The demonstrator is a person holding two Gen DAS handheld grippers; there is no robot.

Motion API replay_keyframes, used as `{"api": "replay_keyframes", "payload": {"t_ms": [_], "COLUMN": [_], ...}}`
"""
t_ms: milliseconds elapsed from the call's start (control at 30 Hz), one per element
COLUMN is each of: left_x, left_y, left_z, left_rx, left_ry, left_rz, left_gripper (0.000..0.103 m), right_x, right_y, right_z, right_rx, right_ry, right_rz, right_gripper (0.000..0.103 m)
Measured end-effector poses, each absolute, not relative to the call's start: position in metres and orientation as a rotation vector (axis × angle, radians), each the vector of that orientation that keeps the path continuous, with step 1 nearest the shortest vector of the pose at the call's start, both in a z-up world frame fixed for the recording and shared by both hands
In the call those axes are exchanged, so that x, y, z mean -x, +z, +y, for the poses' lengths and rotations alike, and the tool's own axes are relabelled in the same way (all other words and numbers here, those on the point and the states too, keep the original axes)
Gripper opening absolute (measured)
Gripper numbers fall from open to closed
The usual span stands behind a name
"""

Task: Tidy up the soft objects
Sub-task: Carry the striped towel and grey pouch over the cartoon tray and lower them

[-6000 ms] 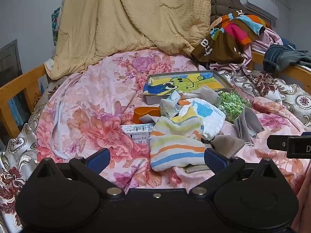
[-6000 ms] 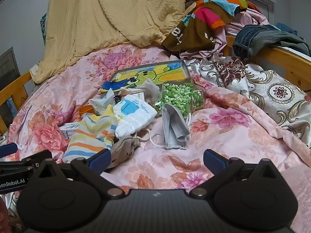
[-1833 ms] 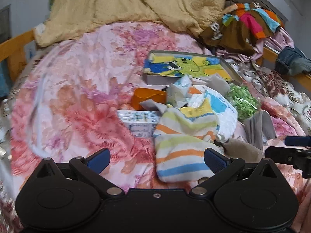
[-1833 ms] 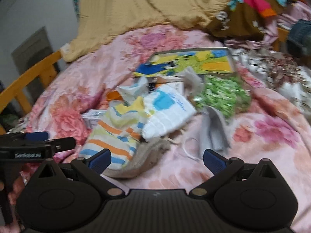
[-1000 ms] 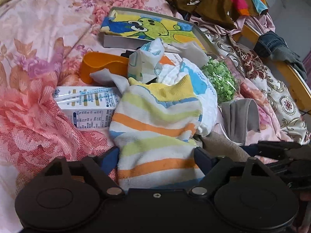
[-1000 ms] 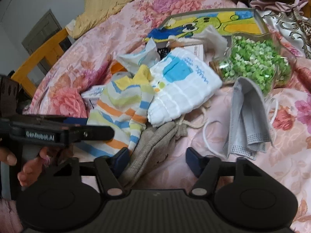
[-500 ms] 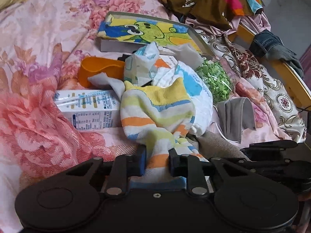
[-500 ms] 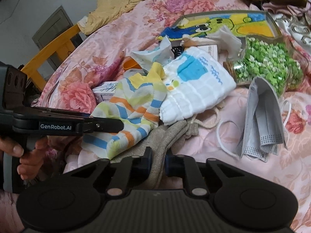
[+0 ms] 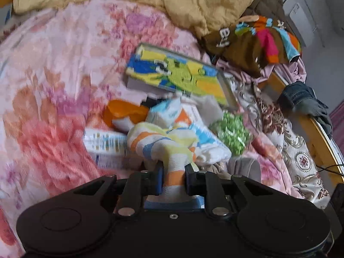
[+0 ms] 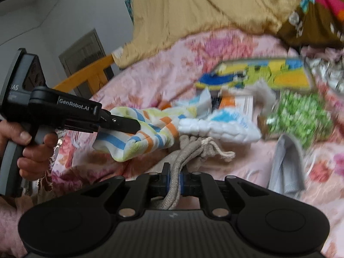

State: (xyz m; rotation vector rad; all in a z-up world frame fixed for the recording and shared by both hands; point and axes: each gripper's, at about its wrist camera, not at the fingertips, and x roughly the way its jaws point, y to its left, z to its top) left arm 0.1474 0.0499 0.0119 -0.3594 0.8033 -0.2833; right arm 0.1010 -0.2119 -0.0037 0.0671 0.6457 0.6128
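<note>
Blurrily, left gripper (image 9: 173,177) jaws tight on striped towel (image 9: 165,148), right gripper (image 10: 174,179) pinching half-hidden beige pouch (image 10: 189,150).

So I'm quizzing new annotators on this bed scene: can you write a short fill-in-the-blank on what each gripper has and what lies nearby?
1. The left gripper is shut on the ____ towel.
2. The right gripper is shut on a beige drawstring ____.
3. The jar beside the white cloth is full of ____ pieces.
4. The grey face mask lies on the ____ quilt.

Missing words: striped; bag; green; floral
</note>
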Motion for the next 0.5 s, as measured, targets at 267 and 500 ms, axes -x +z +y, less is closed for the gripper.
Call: {"api": "replay_keyframes", "payload": {"t_ms": [267, 500], "left_x": [-0.148, -0.158], "left_y": [0.045, 0.060], "left_z": [0.046, 0.042], "left_rx": [0.368, 0.369], "left_ry": [-0.283, -0.286], "left_rz": [0.701, 0.652], "left_gripper": [0.019, 0.019], "right_x": [-0.085, -0.088], "right_y": [0.014, 0.027], "right_z": [-0.217, -0.229], "right_rx": [-0.033, -0.047], "right_ry": [0.564, 0.487], "right_rz": [0.491, 0.390], "right_gripper": [0.006, 0.006]}}
